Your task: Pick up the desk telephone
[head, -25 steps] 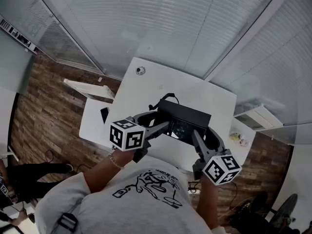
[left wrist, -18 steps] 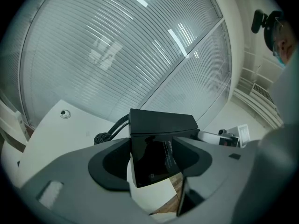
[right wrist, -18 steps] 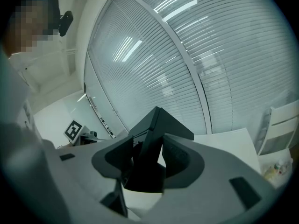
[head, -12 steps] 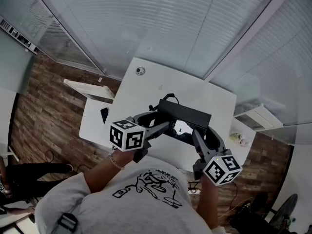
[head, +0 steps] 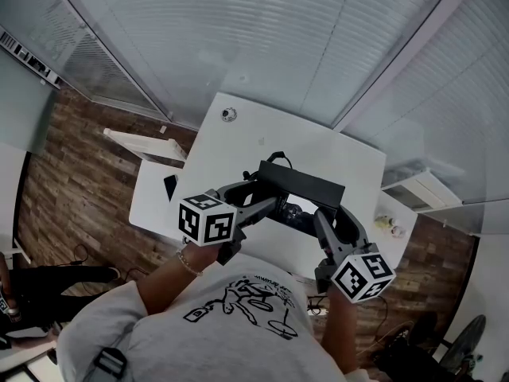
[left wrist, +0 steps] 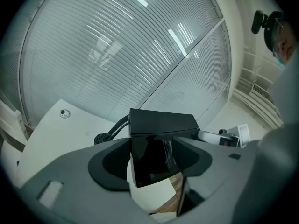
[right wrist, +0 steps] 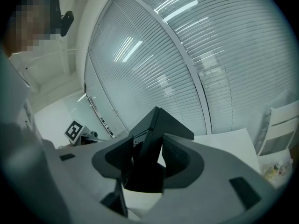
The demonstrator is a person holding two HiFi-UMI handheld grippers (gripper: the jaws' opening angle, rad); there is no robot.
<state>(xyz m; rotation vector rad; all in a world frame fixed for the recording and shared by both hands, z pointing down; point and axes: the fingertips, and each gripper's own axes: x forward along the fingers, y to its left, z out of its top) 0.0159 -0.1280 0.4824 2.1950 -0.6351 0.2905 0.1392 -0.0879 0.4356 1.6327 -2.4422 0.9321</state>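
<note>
Both forearms reach forward, angled slightly down, left gripper (head: 270, 206) clamped on the left end of the black desk telephone (head: 301, 183), right gripper (head: 322, 223) gripping its right end, phone held over white table (head: 238, 134).

Plastic, wood, cloth
Black plastic phone (left wrist: 161, 123), top matt, lower face glossy; smooth white desk (head: 238, 146); brown wood-plank floor (head: 71, 181); grey cloth shirt (head: 199, 337) with print.

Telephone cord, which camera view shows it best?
The left gripper view: the telephone cord shows large and close, bunched beside the desk telephone. The head view shows only a small dark loop of it behind the telephone. The right gripper view shows none of it; the telephone's body blocks that side.
</note>
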